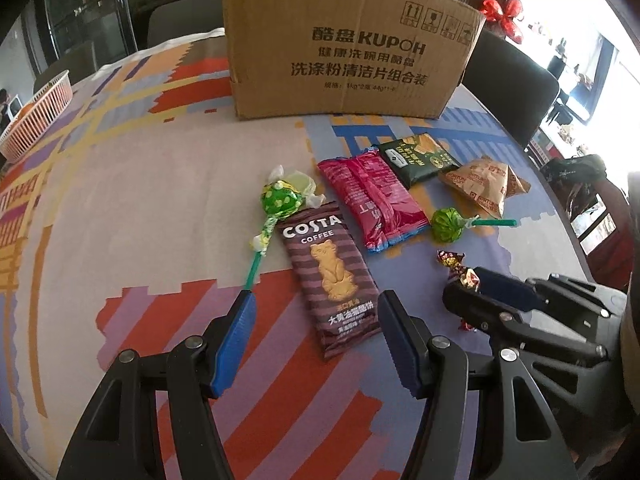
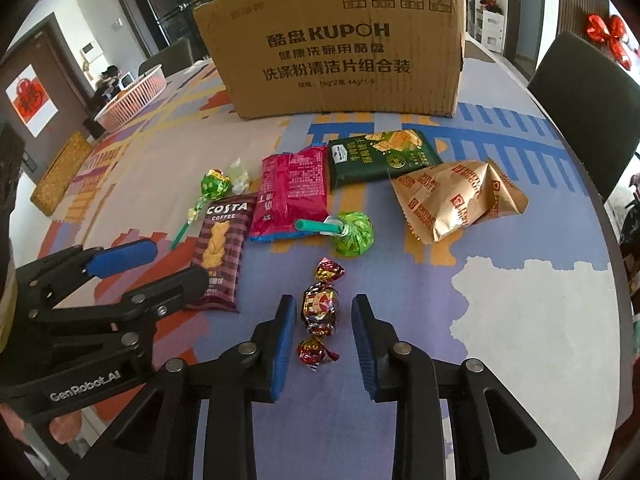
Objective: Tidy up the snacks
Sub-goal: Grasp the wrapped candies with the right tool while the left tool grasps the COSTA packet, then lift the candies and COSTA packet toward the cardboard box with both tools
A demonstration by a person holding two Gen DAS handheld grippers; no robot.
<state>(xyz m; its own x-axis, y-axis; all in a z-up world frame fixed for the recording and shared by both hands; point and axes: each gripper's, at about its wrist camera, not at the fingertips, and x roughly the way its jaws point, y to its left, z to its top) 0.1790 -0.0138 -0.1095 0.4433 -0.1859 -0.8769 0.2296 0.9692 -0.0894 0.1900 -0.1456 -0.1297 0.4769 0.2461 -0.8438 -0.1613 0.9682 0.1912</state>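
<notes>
Snacks (image 2: 292, 196) lie before the cardboard box (image 2: 336, 44), contents hidden.

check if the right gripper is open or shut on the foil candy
Open. In the right wrist view the right gripper straddles the foil candy, with tablecloth visible on both sides between pads and wrapper.

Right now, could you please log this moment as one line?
left gripper: open, astride Costa pack | right gripper: open, astride candy | box: behind snacks

Bright daylight from blown-out right-side windows; sharp centre, heavy fisheye edge distortion.
</notes>
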